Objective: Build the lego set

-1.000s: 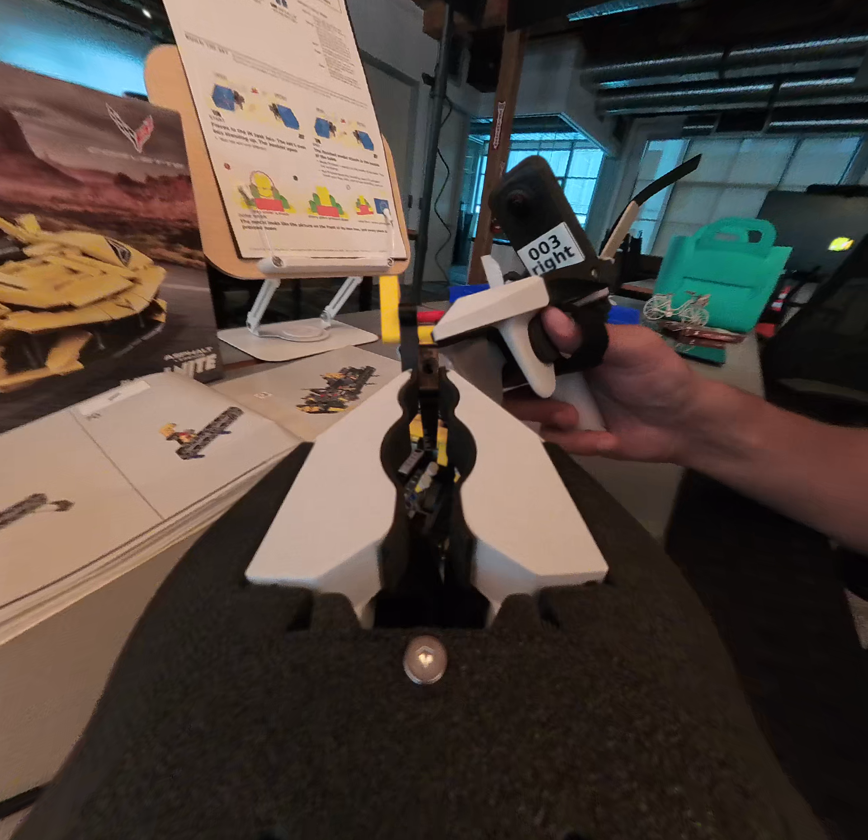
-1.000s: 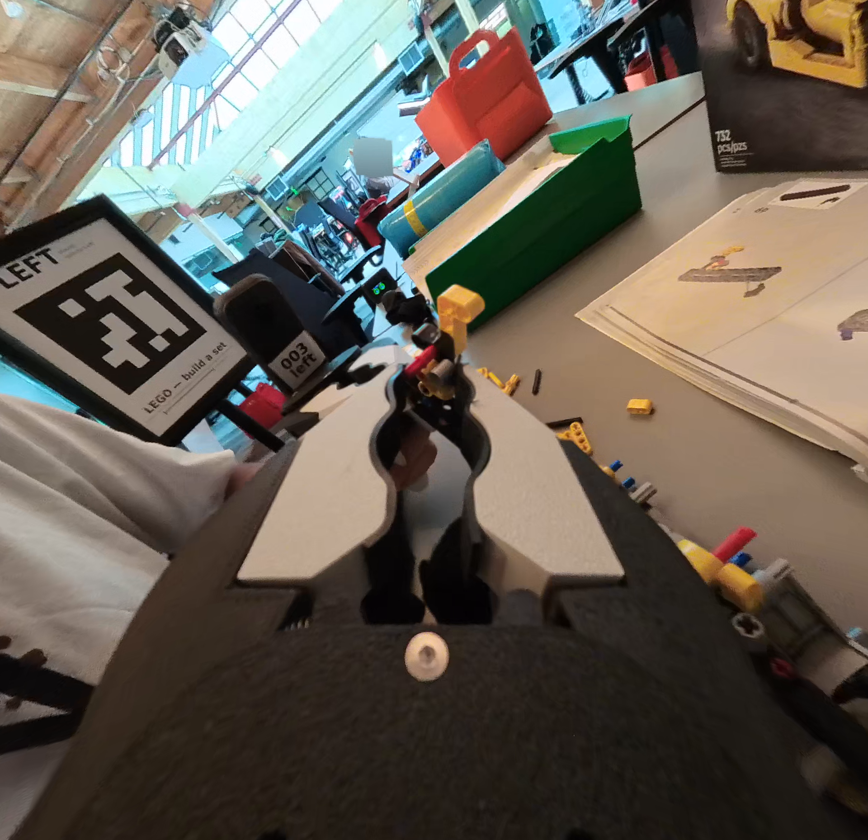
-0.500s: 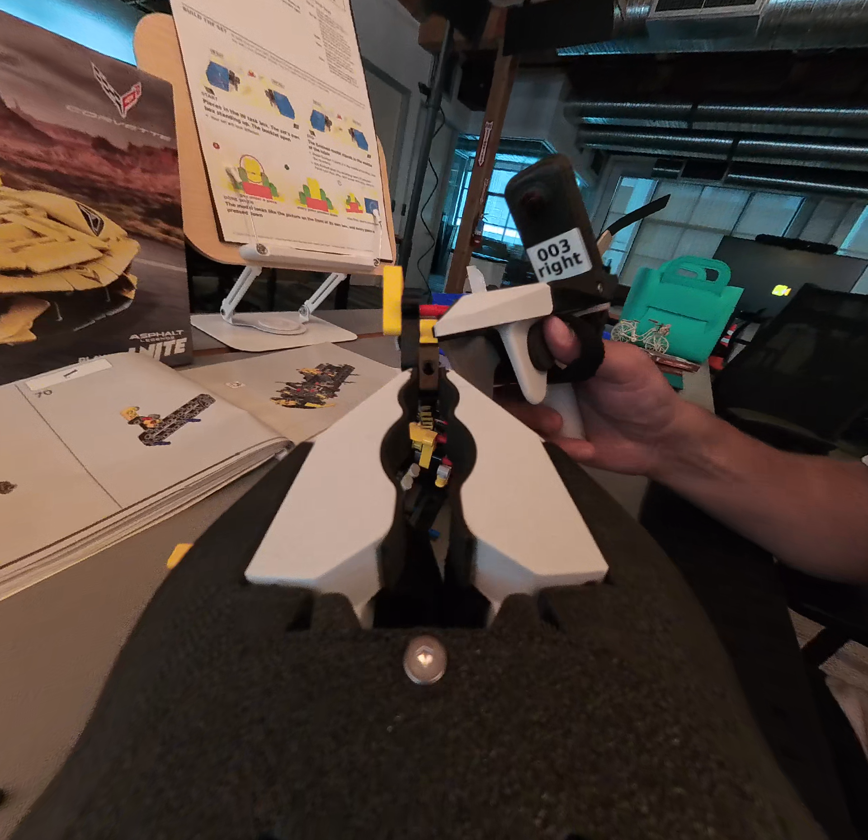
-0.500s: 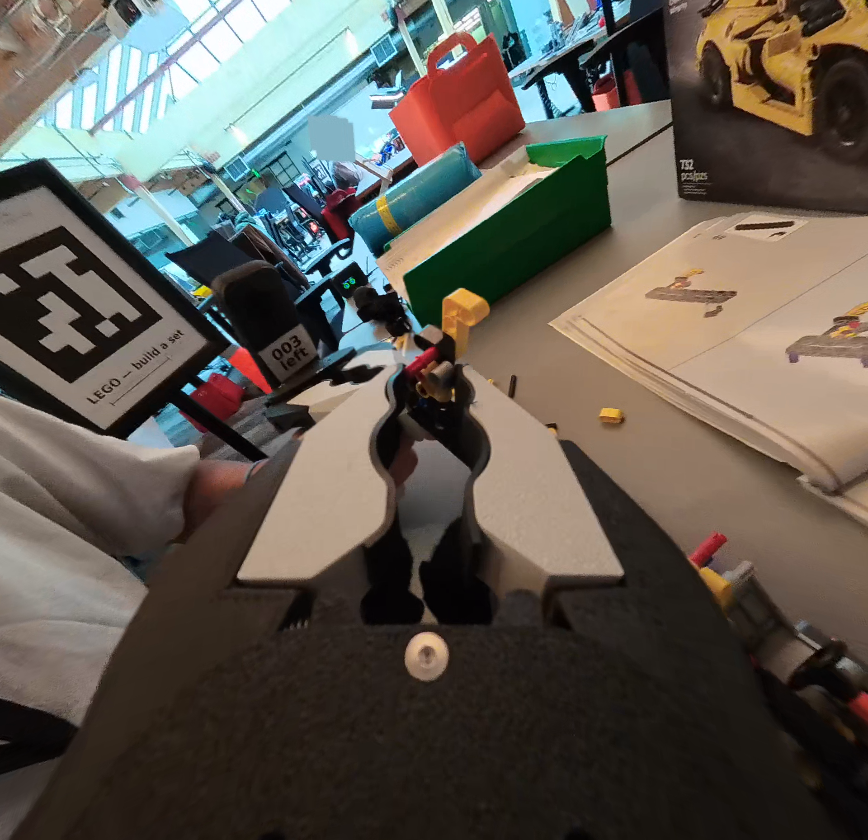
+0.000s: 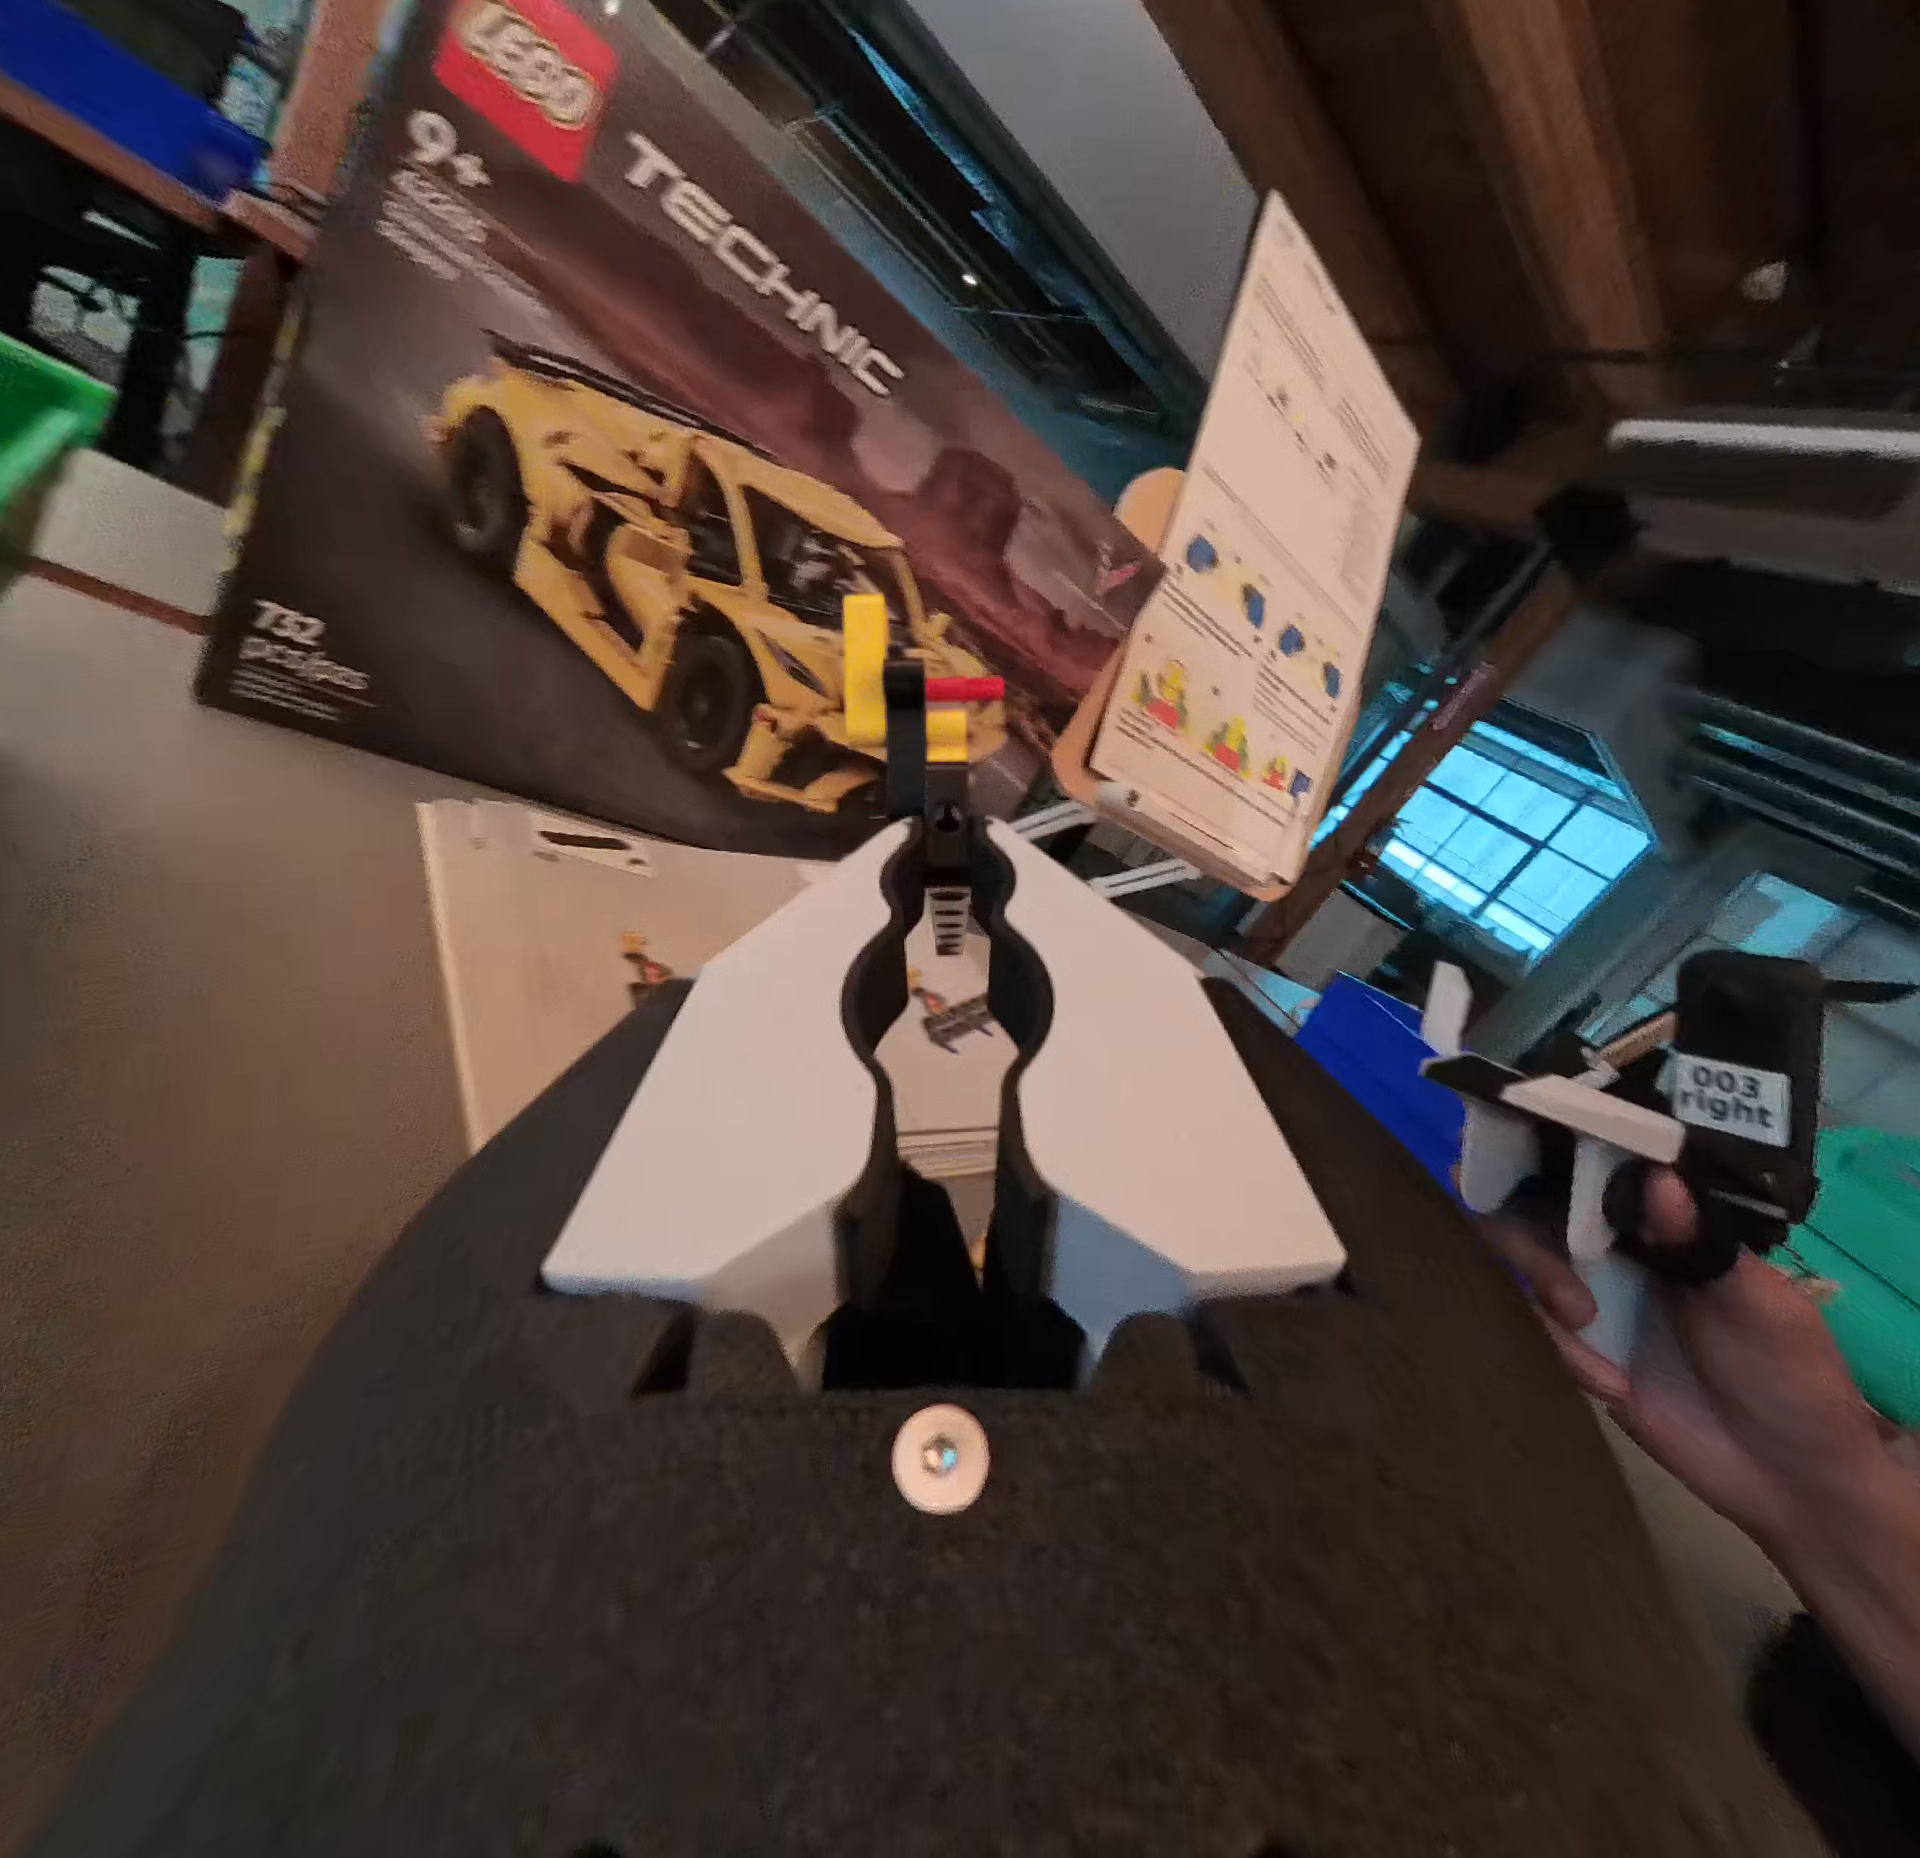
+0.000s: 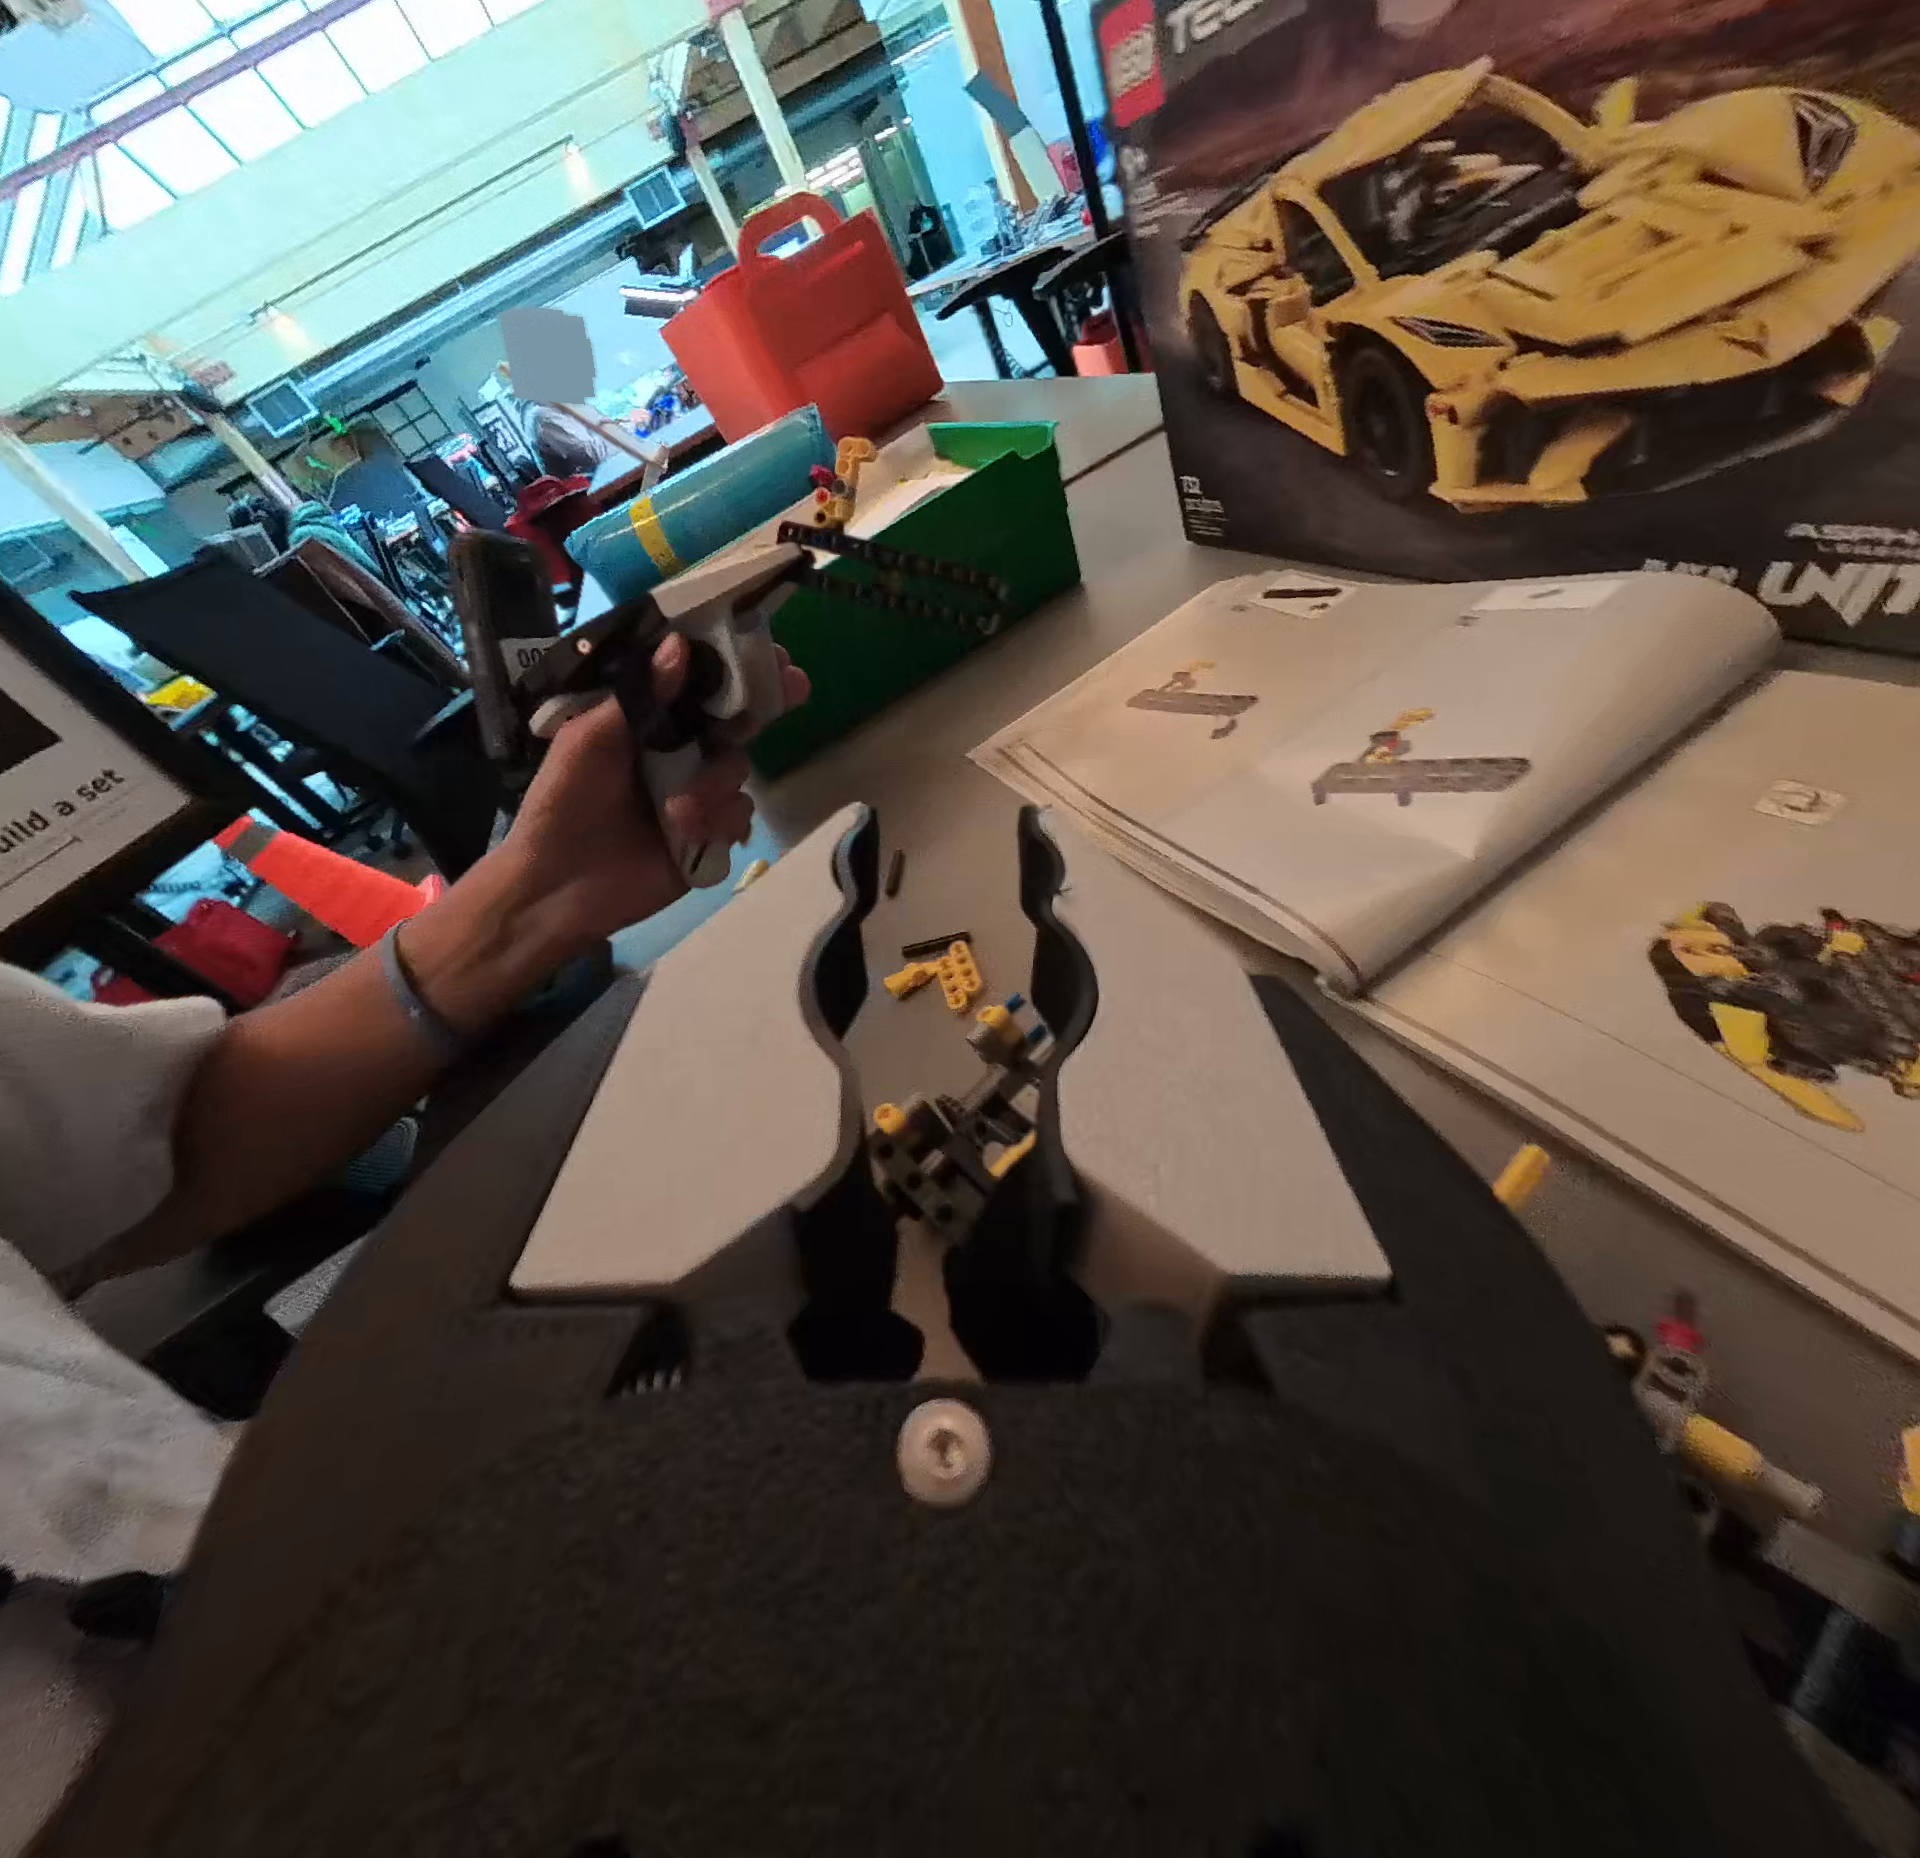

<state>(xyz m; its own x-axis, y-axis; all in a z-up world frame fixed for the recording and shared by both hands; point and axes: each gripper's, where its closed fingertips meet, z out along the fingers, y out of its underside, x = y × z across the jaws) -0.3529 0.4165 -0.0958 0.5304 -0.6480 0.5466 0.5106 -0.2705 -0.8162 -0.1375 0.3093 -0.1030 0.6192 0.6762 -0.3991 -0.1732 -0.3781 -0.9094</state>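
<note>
The left claw (image 5: 943, 852) is closed on the black beam assembly (image 6: 894, 572), lifted at 10 o'clock above the desk (image 6: 1091, 426), while the right claw (image 6: 940, 873) hangs open and empty over loose pieces (image 6: 940, 972), probably choosing the next part to pick.

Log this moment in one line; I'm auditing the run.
left gripper: shut on black beam assembly, raised | right gripper: open, empty, over loose pieces | manual: open on table

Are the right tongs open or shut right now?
Open. The right tongs show a wide gap between their fingers, nothing gripped; small yellow loose pieces lie on the grey table beyond.
</note>
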